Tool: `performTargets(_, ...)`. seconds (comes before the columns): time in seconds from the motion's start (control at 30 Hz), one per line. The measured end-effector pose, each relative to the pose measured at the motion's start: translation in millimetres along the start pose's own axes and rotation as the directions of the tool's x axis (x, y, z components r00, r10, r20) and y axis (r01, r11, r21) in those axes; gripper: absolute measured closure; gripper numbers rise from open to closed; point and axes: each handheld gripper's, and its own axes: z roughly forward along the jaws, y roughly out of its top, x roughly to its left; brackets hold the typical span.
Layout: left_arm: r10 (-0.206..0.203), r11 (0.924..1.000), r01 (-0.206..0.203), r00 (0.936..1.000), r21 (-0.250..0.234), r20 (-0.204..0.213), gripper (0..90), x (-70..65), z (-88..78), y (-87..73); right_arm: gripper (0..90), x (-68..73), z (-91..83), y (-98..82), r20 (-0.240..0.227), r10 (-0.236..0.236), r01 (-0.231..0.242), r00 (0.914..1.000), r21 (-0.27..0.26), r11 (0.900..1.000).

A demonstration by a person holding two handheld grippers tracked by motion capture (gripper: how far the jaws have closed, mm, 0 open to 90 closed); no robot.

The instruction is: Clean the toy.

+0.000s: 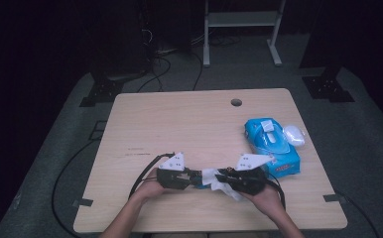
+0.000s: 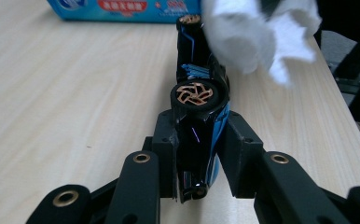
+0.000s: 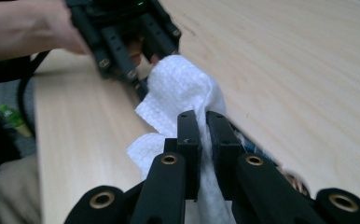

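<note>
A black and blue toy car (image 2: 197,126) with copper wheels lies on its side between the jaws of my left gripper (image 2: 201,135), which is shut on the car's body. My right gripper (image 3: 204,123) is shut on a crumpled white wipe (image 3: 183,88). The wipe (image 2: 248,32) hangs over the far end of the car. In the high view the left gripper (image 1: 192,178) and the right gripper (image 1: 220,177) face each other near the table's front edge, with the wipe (image 1: 212,176) between them. A wheel of the car (image 3: 297,182) peeks out beside the right jaws.
A blue pack of wet wipes (image 1: 271,146) lies to the right of the grippers, with a small white object (image 1: 294,135) at its far side. The wooden table (image 1: 179,124) has a round cable hole (image 1: 236,102) near its back edge. Cables trail off the left front.
</note>
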Motion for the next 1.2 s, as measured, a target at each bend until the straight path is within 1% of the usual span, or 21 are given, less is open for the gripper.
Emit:
performTargets(0.03, 0.0, 1.0, 0.0, 0.9998, -0.001, -0.02, 69.1, 0.8, -1.8, 0.1, 84.5, -0.7, 5.5, 5.7, 0.007, -0.002, 0.001, 1.0, 0.004, 1.0)
performTargets(0.07, 0.004, 1.0, -0.003, 0.9986, 0.006, -0.053, 69.1, 2.8, -3.9, -1.0, 84.4, -2.0, 12.1, 10.5, 0.018, -0.003, 0.003, 0.9998, 0.013, 1.0)
performTargets(0.1, 0.005, 0.9998, -0.004, 0.9975, 0.018, -0.07, 69.1, 5.2, -5.4, -2.9, 84.4, -3.5, 20.4, 15.1, 0.035, 0.001, -0.002, 0.9994, 0.023, 1.0)
performTargets(0.13, -0.003, 0.9997, 0.005, 0.997, 0.022, -0.077, 69.3, 7.5, -6.9, -5.7, 84.4, -5.8, 26.3, 17.9, 0.043, 0.014, -0.014, 0.999, 0.018, 1.0)
performTargets(0.2, 0.002, 0.9993, 0.001, 0.9964, 0.039, -0.085, 69.2, 10.7, -8.0, -10.9, 84.5, -10.4, 35.6, 21.2, 0.067, 0.036, -0.037, 0.9971, 0.018, 0.999)
performTargets(0.23, 0.001, 0.9994, 0.002, 0.9963, 0.035, -0.086, 69.3, 10.8, -7.6, -12.4, 84.5, -14.5, 41.5, 22.4, 0.072, 0.054, -0.055, 0.996, 0.019, 0.998)
performTargets(0.3, -0.007, 0.9994, 0.01, 0.9955, 0.032, -0.094, 69.3, 12.1, -8.2, -13.0, 84.5, -18.0, 47.6, 23.9, 0.089, 0.066, -0.068, 0.9939, 0.022, 0.997)
performTargets(0.37, -0.011, 0.9996, 0.013, 0.9955, 0.023, -0.094, 69.3, 13.0, -7.6, -13.8, 84.5, -20.1, 48.9, 25.0, 0.098, 0.067, -0.069, 0.9929, 0.024, 0.997)
performTargets(0.43, -0.013, 0.9997, 0.015, 0.9954, 0.021, -0.095, 69.3, 12.7, -7.3, -13.8, 84.5, -21.8, 46.6, 25.8, 0.119, 0.051, -0.056, 0.9915, 0.037, 0.998)
performTargets(0.53, -0.012, 0.9997, 0.014, 0.9957, 0.018, -0.092, 69.3, 12.7, -6.5, -13.8, 84.5, -24.9, 40.8, 25.6, 0.163, 0.045, -0.054, 0.9856, 0.05, 0.997)
performTargets(0.6, -0.011, 0.9997, 0.013, 0.9959, 0.019, -0.09, 69.3, 13.1, -6.2, -14.0, 84.5, -23.4, 40.8, 26.6, 0.158, 0.06, -0.067, 0.9856, 0.043, 0.997)
performTargets(0.67, -0.01, 0.9998, 0.011, 0.9961, 0.017, -0.088, 69.3, 13.1, -6.0, -14.1, 84.5, -17.4, 47.1, 29.6, 0.143, 0.041, -0.049, 0.9889, 0.048, 0.998)
performTargets(0.7, -0.01, 0.9998, 0.011, 0.9961, 0.019, -0.088, 69.2, 13.1, -6.0, -14.2, 84.5, -13.0, 52.7, 31.9, 0.121, 0.032, -0.038, 0.9922, 0.047, 0.998)
performTargets(0.77, -0.013, 0.9997, 0.014, 0.9961, 0.02, -0.088, 69.3, 12.7, -6.4, -14.6, 84.5, -2.8, 65.3, 37.1, 0.107, -0.01, 0.005, 0.9942, 0.054, 0.999)
performTargets(0.87, -0.023, 0.9992, 0.026, 0.9966, 0.032, -0.079, 69.8, 13.1, -7.4, -16.4, 84.5, -1.5, 67.8, 39.3, 0.105, -0.031, 0.024, 0.994, 0.064, 0.998)
performTargets(0.9, -0.027, 0.9993, 0.029, 0.9966, 0.024, -0.078, 70.3, 13.3, -7.3, -17.2, 84.5, -4.1, 63.2, 37.7, 0.135, -0.049, 0.039, 0.9896, 0.078, 0.996)
performTargets(0.97, -0.034, 0.9992, 0.036, 0.9967, 0.019, -0.074, 70.4, 14.2, -7.0, -17.6, 84.5, -9.3, 56.1, 34.0, 0.176, -0.064, 0.048, 0.9823, 0.092, 0.995)
performTargets(1.0, -0.032, 0.9993, 0.033, 0.9966, 0.02, -0.075, 70.4, 14.2, -6.4, -17.2, 84.5, -12.5, 51.9, 31.9, 0.18, -0.038, 0.023, 0.9829, 0.086, 0.996)
performTargets(1.03, -0.031, 0.9993, 0.032, 0.9967, 0.019, -0.075, 70.4, 14.0, -5.5, -16.8, 84.5, -15.3, 48.9, 30.3, 0.182, -0.029, 0.014, 0.983, 0.081, 0.997)
performTargets(1.1, -0.027, 0.9994, 0.029, 0.9968, 0.019, -0.075, 70.4, 13.8, -4.5, -16.2, 84.5, -14.2, 47.8, 30.6, 0.181, -0.025, 0.01, 0.9831, 0.082, 0.997)
performTargets(1.2, -0.015, 0.9995, 0.017, 0.9964, 0.026, -0.083, 70.5, 13.0, -4.5, -15.7, 84.4, -5.1, 55.1, 34.6, 0.126, -0.027, 0.019, 0.9917, 0.061, 0.998)
